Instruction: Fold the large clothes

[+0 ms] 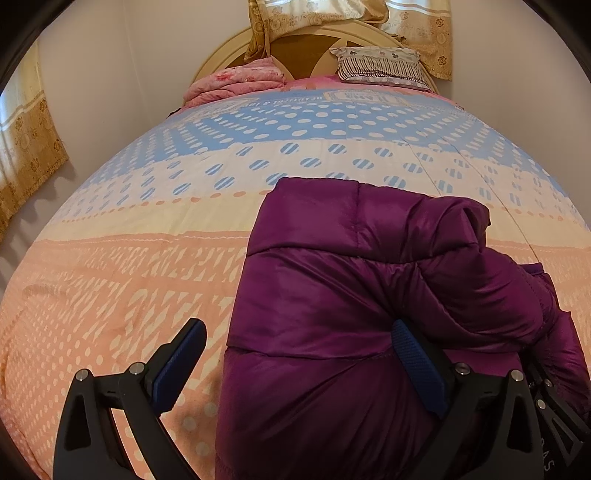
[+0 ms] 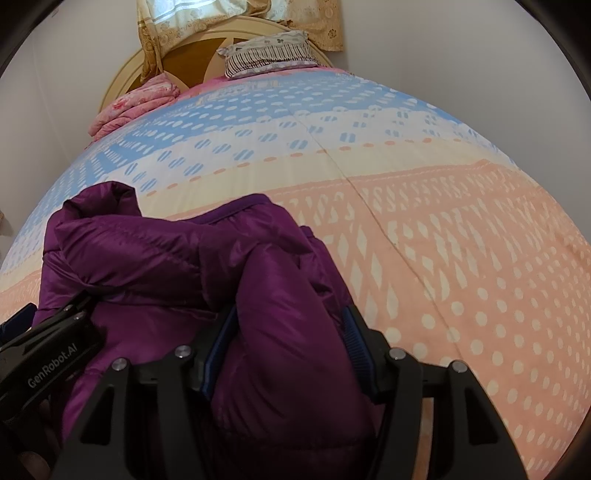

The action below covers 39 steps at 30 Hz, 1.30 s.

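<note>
Closest to us, our right tool (image 2: pixel 286 341) is clamped on a thick fold of the purple puffer jacket (image 2: pixel 207 258), its blue pads pressed into the padding on both sides. Our left tool (image 1: pixel 301 363) stands wide apart: one pad hangs over bare bedspread, the other lies against the jacket's quilted panel, gripping nothing. From the right wrist view, the left tool's black body crosses the lower left corner and carries white lettering that reads "GenRobot.AI"; it hides part of the jacket's near edge. From the left wrist view, the right tool shows at the lower right edge with a few pale letters too small for us to read.

The jacket lies bunched on the near part of the bed, one sleeve rolled over its body. Beyond it spreads the bedspread (image 1: pixel 129 258), peach with cream marks, then cream, then blue with white dots; a line of printed text near the far end is too small to read. Farther back sit a folded pink blanket (image 1: pixel 236 83) and a striped pillow (image 1: pixel 380 64) against the rounded headboard (image 1: pixel 221 55), with patterned gold curtains (image 1: pixel 417 22) hanging above.
</note>
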### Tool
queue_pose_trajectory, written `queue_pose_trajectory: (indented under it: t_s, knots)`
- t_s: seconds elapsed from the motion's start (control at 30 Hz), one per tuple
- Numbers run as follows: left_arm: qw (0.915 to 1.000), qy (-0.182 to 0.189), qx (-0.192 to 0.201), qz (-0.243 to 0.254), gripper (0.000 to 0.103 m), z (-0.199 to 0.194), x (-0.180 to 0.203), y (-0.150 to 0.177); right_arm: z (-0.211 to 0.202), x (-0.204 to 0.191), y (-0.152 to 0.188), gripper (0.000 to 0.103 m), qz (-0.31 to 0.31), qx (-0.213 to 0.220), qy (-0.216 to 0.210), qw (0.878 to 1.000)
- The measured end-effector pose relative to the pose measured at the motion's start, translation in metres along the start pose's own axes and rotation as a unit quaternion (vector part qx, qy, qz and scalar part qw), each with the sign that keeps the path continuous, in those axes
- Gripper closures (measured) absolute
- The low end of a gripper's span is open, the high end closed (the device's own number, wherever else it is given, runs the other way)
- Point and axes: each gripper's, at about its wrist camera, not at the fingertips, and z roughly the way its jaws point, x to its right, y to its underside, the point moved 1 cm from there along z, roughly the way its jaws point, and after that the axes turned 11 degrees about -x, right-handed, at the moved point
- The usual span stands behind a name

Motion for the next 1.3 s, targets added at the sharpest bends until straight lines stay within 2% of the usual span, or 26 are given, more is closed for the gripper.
queue_pose_trajectory:
  t_s: [0.23, 0.37, 0.5, 0.53, 0.6, 0.67, 0.73, 0.83, 0.93, 1.03, 1.2, 1.3]
  knots:
    - [1.0000, 0.008, -0.004, -0.002, 0.002, 0.001, -0.002, -0.001, 0.001, 0.000, -0.001, 0.042, 0.000, -0.001, -0.001, 1.000]
    - [0.9995, 0.027, -0.015, -0.004, 0.002, -0.002, -0.007, -0.003, 0.001, 0.000, -0.001, 0.041, 0.000, -0.002, -0.001, 1.000]
    - [0.9967, 0.081, -0.008, -0.007, 0.002, -0.040, -0.030, 0.012, -0.013, 0.011, 0.002, 0.040, 0.007, -0.010, -0.043, 0.999]
    - [0.9945, 0.104, 0.005, -0.004, 0.002, -0.055, -0.038, 0.020, -0.028, 0.014, 0.007, 0.040, 0.005, -0.001, -0.050, 0.999]
    - [0.9919, 0.122, 0.035, 0.003, 0.002, -0.079, -0.050, 0.037, -0.051, 0.013, 0.017, 0.039, -0.016, 0.021, -0.050, 0.998]
    - [0.9917, 0.114, 0.057, 0.020, 0.002, -0.090, -0.052, 0.052, -0.068, 0.015, 0.028, 0.038, -0.027, 0.041, -0.049, 0.998]
    - [0.9936, 0.093, 0.055, 0.032, 0.002, -0.089, -0.048, 0.063, -0.071, 0.019, 0.036, 0.038, -0.014, 0.043, -0.058, 0.997]
    - [0.9950, 0.078, 0.039, 0.049, 0.002, -0.075, -0.037, 0.073, -0.066, 0.016, 0.046, 0.038, -0.019, 0.042, -0.060, 0.997]
    - [0.9951, 0.072, 0.039, 0.056, 0.002, -0.068, -0.032, 0.075, -0.059, 0.017, 0.048, 0.038, -0.017, 0.037, -0.060, 0.997]
    - [0.9950, 0.078, 0.031, 0.054, 0.002, -0.062, -0.032, 0.074, -0.051, 0.018, 0.048, 0.038, -0.018, 0.034, -0.064, 0.997]
    - [0.9932, 0.108, 0.018, 0.039, 0.002, -0.052, -0.037, 0.075, -0.041, 0.025, 0.049, 0.032, -0.006, 0.030, -0.076, 0.997]
    - [0.9932, 0.106, 0.023, 0.042, 0.002, -0.052, -0.034, 0.077, -0.040, 0.026, 0.051, 0.032, -0.005, 0.032, -0.079, 0.996]
